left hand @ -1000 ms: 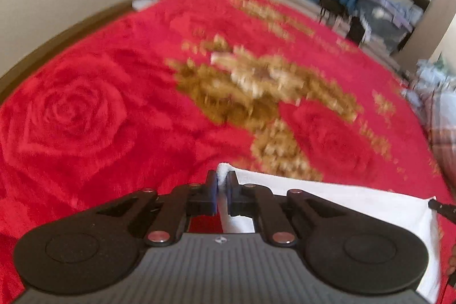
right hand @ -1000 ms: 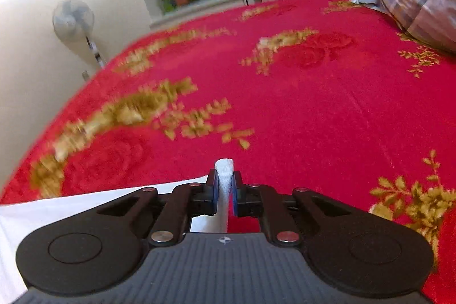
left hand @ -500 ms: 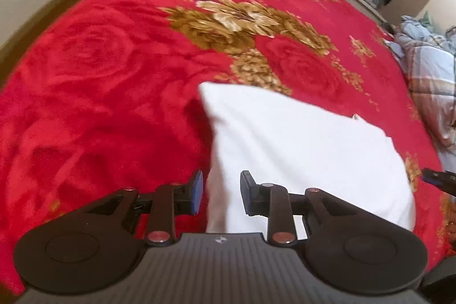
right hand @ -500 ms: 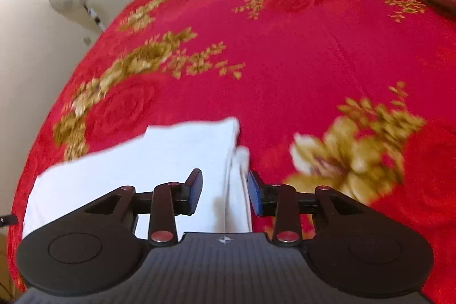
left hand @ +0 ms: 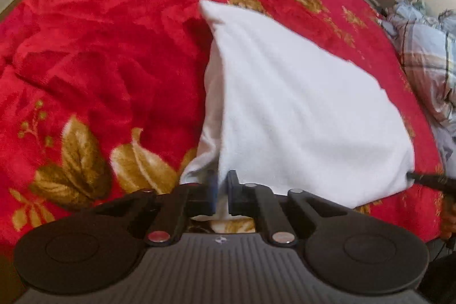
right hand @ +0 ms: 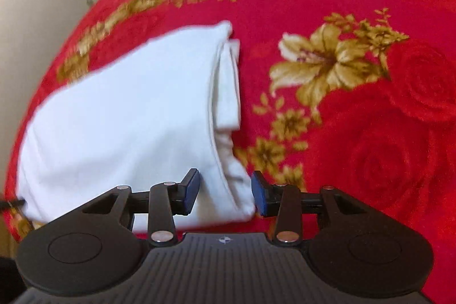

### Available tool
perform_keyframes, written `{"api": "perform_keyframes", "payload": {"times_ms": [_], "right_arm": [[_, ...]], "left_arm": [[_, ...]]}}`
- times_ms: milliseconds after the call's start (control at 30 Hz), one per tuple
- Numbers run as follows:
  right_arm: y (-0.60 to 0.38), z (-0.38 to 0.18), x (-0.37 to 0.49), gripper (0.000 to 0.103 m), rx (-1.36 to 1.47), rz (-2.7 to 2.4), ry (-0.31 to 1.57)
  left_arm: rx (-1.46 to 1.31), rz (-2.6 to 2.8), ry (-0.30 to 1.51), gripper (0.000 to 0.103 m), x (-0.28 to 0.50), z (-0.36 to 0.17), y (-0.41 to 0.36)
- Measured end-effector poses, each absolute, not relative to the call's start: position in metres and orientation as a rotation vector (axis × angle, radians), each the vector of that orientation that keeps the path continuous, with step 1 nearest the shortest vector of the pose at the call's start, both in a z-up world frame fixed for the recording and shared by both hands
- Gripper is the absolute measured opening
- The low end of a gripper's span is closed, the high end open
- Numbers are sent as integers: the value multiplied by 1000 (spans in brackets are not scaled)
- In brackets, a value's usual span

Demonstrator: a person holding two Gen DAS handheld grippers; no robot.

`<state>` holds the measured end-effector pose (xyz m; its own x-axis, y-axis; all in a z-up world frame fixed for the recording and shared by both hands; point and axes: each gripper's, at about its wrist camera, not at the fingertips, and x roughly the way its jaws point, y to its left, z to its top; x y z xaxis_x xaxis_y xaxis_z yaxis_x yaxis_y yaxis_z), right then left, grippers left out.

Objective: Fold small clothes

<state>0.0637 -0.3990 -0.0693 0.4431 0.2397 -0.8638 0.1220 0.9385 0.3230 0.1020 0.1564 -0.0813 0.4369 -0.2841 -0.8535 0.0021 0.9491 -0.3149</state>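
One red floral blanket (left hand: 85, 53) across the bed, carrying everything. Upon it, lying folded over in layers, a white garment (left hand: 299, 110), near edge toward both cameras, doubled side hems showing at the right. Beside the far right, a plaid quilt (left hand: 427, 56), well apart. Left gripper (left hand: 221, 193) nearly closed, pinching the garment's near left corner, likely to lift that end for another fold. Right gripper (right hand: 225, 191) partly apart and closing, near right corner between the pads but not yet pressed — presumably matching the left's hold so both corners travel together.
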Motion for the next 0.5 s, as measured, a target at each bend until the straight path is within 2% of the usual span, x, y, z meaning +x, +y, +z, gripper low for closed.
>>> {"api": "perform_keyframes", "payload": {"times_ms": [33,67,133,233,300,333,400,467,500], "right_arm": [[-399,-72,62,5,356,86,1132],[-400,-73,59,3,365,96,1139],[-405,-65,54,3,411,97,1095],[-419,-53,49,3,478,96,1036],[-420,-67,51,3,461,67,1118],[-417,-74,52,3,438,62,1162],[-410,-76,54,5,390,65,1180],[-401,-62,54,6,300,68,1122],[-395,-53,53,10,234,65,1074]], "left_arm": [[-307,-182,1090,4,100,-77,161],[-327,-183,1065,4,98,-73,163],[-334,-177,1036,4,94,-67,166],[-284,-145,1128,4,95,-83,160],[-274,-142,1200,5,101,-93,155],[-268,-136,1205,10,103,-93,154],[-266,-118,1155,14,104,-84,156],[-226,-129,1046,21,100,-64,151],[-197,-152,998,23,98,-57,146]]}}
